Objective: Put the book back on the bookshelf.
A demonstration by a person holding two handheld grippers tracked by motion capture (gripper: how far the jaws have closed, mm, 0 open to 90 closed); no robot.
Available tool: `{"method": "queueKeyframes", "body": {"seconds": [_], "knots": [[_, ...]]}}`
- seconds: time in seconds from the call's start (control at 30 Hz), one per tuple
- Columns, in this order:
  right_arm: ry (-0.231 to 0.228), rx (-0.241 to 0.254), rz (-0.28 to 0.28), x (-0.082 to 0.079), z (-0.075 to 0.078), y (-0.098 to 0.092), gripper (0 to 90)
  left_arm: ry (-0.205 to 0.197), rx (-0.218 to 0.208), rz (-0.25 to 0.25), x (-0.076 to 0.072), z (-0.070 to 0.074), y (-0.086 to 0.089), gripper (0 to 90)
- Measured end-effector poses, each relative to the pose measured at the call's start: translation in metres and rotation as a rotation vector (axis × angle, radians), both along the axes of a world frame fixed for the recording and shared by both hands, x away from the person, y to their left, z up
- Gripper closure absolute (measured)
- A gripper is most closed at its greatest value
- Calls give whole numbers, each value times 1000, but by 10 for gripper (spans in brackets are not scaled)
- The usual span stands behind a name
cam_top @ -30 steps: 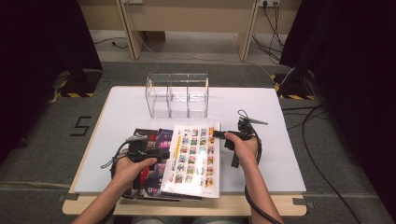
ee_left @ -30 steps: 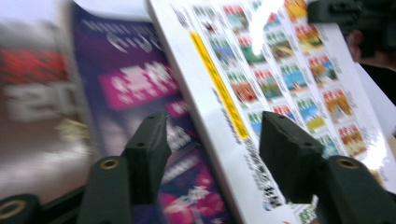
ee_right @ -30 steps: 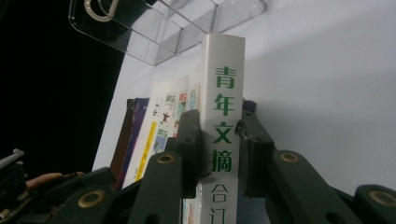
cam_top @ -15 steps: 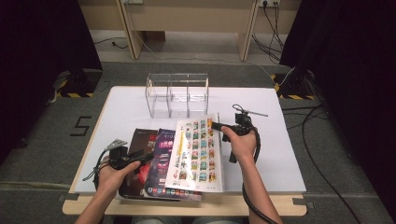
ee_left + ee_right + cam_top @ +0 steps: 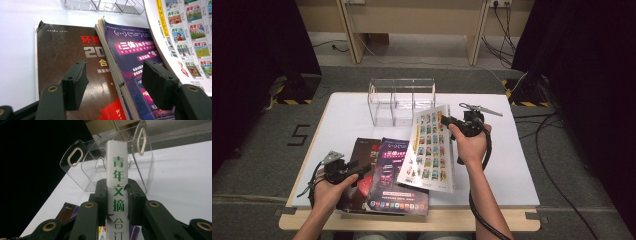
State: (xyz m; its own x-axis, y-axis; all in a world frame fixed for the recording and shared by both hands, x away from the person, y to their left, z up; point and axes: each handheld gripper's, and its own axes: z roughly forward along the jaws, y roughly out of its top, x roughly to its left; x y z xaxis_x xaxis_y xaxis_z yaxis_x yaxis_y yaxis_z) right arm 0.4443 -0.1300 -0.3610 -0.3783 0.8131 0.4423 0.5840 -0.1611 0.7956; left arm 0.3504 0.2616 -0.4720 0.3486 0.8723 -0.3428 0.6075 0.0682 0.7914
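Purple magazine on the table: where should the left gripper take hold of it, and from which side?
Probably the left edge of the purple magazine, where its page stack lifts off the brown magazine. The left gripper already straddles that edge with jaws open; come in low from the near left. The white magazine overhangs its right side.

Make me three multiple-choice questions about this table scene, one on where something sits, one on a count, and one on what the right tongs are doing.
1. Where does the clear acrylic rack stand?
A. at the far side of the table
B. on the floor
C. on top of the magazines

2. How many magazines lie flat on the table?
A. none
B. two
C. five

3. What state are the right tongs in?
A. wide open, holding nothing
B. shut on the white magazine's spine
C. resting on the table

Answers: 1 A, the high view shows it beyond the magazines. 2 B, the brown magazine and purple magazine lie side by side. 3 B, the pads pinch the white magazine, lifted and tilted.
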Motion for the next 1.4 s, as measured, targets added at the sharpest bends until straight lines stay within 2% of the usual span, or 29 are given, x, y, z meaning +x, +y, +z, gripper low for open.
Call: {"method": "queueKeyframes", "body": {"seconds": [0.23, 0.53, 0.67, 1.13, 1.27, 1.4], "knots": [[-22, -21, -11, 3, 11, 6, 739, 6, -2, 4, 1, -2, 1, 360], [-113, -52, -65, 11, 38, 15, 739, 13, -16, 9, 2, -4, 3, 360], [-157, -62, -72, 16, 48, 19, 739, 17, -19, 9, 2, -5, 4, 361], [-205, -89, -109, 39, 64, 29, 739, 24, -29, 10, 4, -8, 5, 361], [-231, -96, -125, 44, 74, 30, 739, 23, -30, 12, 6, -8, 5, 361], [-230, -101, -132, 53, 77, 33, 739, 20, -30, 11, 5, -7, 5, 361]]}}
